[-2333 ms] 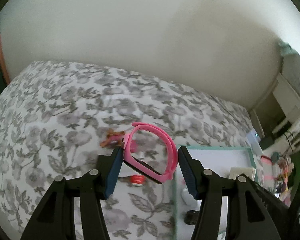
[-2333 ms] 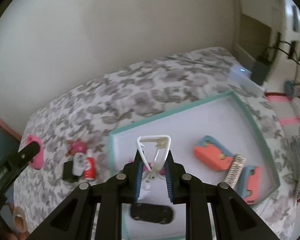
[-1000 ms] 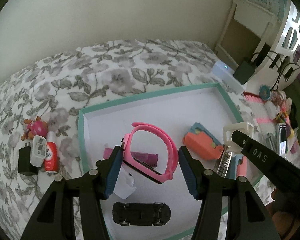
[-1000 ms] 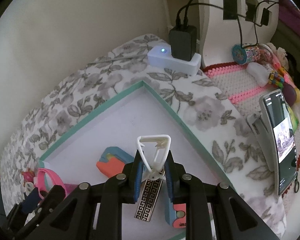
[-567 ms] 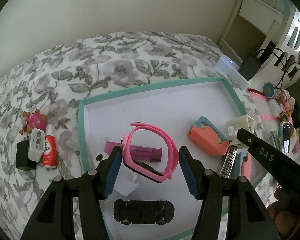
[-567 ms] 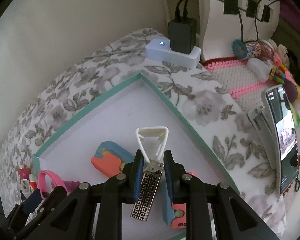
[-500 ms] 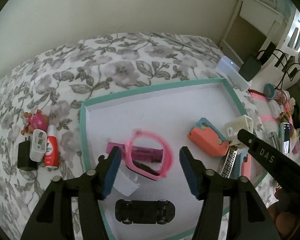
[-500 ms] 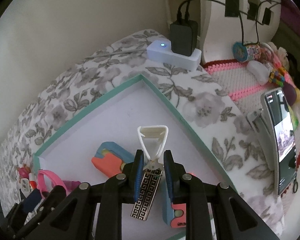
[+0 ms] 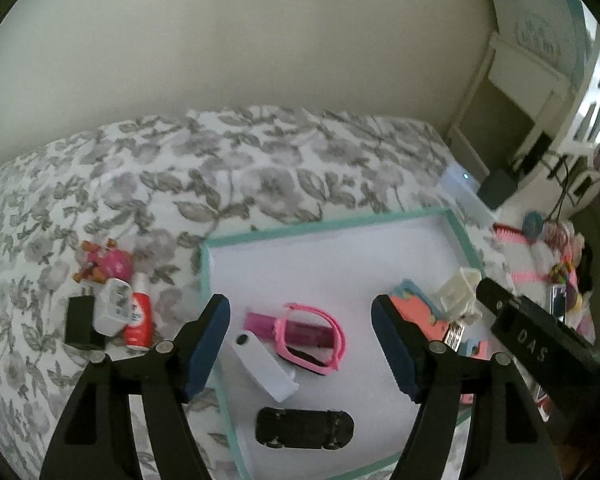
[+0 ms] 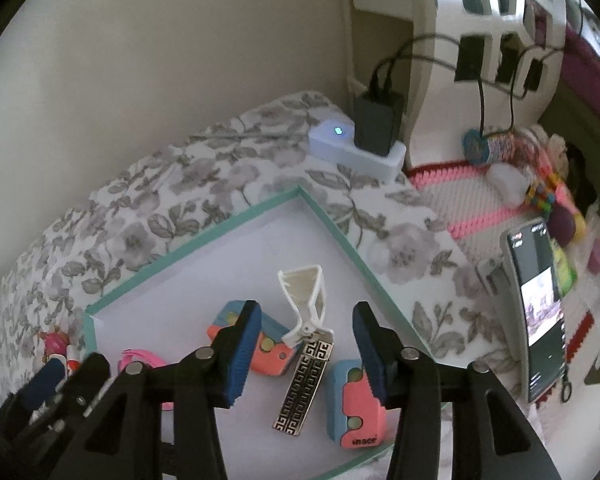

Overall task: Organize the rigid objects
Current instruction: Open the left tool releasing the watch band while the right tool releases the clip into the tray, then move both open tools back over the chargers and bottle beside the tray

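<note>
My left gripper (image 9: pixel 300 346) is open and empty above a teal-rimmed white tray (image 9: pixel 284 233). A pink watch (image 9: pixel 312 336) lies in the tray below it, on a magenta tube (image 9: pixel 260 322), beside a white block (image 9: pixel 264 366) and a black toy car (image 9: pixel 304 428). My right gripper (image 10: pixel 304 354) is open and empty over the tray's right corner (image 10: pixel 336 228). A white clip (image 10: pixel 306 300) lies in the tray between two coral-and-blue pieces (image 10: pixel 268 350) (image 10: pixel 356 404), above a patterned metal bar (image 10: pixel 306 388).
On the floral bedspread left of the tray lie a black adapter (image 9: pixel 80 322), a white plug (image 9: pixel 114 308), a red-and-white bottle (image 9: pixel 140 320) and a pink toy (image 9: pixel 108 264). A white power strip (image 10: pixel 356 148) and a phone (image 10: pixel 538 304) lie right of the tray.
Both grippers opened. The pink watch dropped from the left one into the tray, and the white clip dropped from the right one. Both grippers have pulled back a little.
</note>
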{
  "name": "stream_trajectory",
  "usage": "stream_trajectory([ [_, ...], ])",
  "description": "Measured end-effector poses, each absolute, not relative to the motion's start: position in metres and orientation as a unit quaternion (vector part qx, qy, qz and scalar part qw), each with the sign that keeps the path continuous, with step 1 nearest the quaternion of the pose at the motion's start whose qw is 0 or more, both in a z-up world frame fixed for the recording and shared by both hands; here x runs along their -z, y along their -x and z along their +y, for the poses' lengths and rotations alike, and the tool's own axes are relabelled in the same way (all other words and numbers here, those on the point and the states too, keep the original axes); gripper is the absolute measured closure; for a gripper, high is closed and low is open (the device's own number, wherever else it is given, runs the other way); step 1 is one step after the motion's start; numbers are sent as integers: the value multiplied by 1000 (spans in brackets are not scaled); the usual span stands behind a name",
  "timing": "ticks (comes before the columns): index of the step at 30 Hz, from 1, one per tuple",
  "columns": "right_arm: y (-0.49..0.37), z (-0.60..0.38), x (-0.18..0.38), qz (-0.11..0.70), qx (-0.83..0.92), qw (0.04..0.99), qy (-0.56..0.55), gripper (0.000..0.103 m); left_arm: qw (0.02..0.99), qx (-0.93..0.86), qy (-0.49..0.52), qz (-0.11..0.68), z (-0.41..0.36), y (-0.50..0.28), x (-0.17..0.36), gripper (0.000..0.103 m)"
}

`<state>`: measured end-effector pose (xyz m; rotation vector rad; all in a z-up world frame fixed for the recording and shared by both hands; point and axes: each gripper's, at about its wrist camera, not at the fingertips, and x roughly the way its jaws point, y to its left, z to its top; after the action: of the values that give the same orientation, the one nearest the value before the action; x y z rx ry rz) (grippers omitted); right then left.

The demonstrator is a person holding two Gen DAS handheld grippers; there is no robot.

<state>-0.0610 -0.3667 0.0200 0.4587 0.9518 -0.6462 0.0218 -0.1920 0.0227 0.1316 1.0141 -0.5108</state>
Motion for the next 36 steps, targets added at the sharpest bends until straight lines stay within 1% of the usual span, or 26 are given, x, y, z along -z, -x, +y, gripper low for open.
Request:
stream_trajectory([
  [4,59,-357,-28,440,291,825,-202,40,863,213,-65,454,-178,-25,-37,28],
  [5,58,-354,-29,439,289,827,-198,38,867,207,-65,448,-174,-26,-40,24],
  [6,56,-351,-30,439,288,829,-192,36,871,202,-61,444,-169,-28,-43,14],
  [7,55,-348,-30,439,287,830,-188,35,873,198,-54,442,-164,-30,-46,10],
  [8,53,-344,-30,441,284,832,-182,35,875,195,-47,440,-160,-31,-47,9],
  [13,47,-328,-26,449,265,838,-163,29,884,164,-35,437,-137,-41,-48,9],
  [16,44,-320,-25,448,255,843,-154,23,886,139,-30,442,-123,-48,-43,9],
  [18,42,-314,-24,448,252,845,-147,15,886,121,-28,448,-111,-54,-39,8],
  [22,37,-304,-22,451,239,848,-138,10,882,95,-15,461,-89,-63,-34,8],
  [23,36,-301,-22,452,238,849,-134,4,882,89,-9,463,-83,-65,-33,8],
  [24,34,-297,-22,452,236,851,-128,0,881,85,-5,465,-78,-67,-32,8],
  [36,18,-262,-23,454,201,861,-112,0,876,62,30,478,-25,-86,-31,8],
])
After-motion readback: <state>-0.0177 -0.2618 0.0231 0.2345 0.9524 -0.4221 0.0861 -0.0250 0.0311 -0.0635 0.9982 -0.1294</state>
